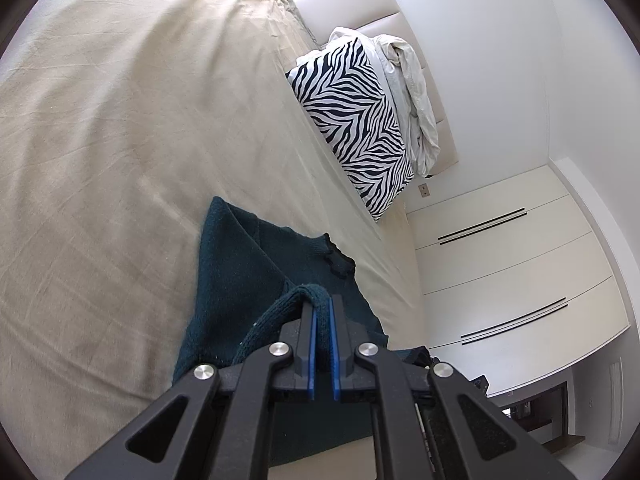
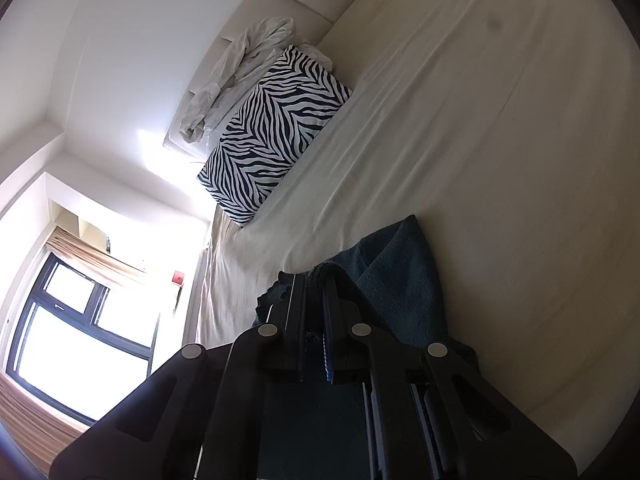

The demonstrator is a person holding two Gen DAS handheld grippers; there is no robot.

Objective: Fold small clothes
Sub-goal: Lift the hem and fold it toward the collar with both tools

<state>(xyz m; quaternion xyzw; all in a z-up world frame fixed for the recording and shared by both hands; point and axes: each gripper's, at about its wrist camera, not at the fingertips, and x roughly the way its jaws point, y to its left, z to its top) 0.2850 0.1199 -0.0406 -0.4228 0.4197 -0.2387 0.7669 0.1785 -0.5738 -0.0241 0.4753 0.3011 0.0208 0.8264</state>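
Teal knit garment (image 1: 240,264) lies on the bed (image 1: 100,140) at six o'clock, both edges pinched by our left gripper (image 1: 323,304) and right gripper (image 2: 316,280); mid-fold, we judge the next move lays them flat.

Bedroom, daylit. Bed (image 1: 100,140) with a beige cover, creased and bunched toward the head end. Padded cream headboard (image 1: 352,4) set against a plain white wall (image 1: 500,60). Zebra-print pillow (image 1: 352,120) lying at the head of the bed, a crumpled white sheet (image 1: 412,92) heaped between it and the headboard. Cream wardrobe (image 1: 512,264) with flat doors and long dark bar handles (seen in the left wrist view only), a small wall socket (image 1: 424,190) just beside it. Dark-framed window (image 2: 76,328) on the opposite side, strongly overexposed, with a tan blind (image 2: 88,252) rolled up above it. Small red item (image 2: 178,279) beside the window; too small to identify.
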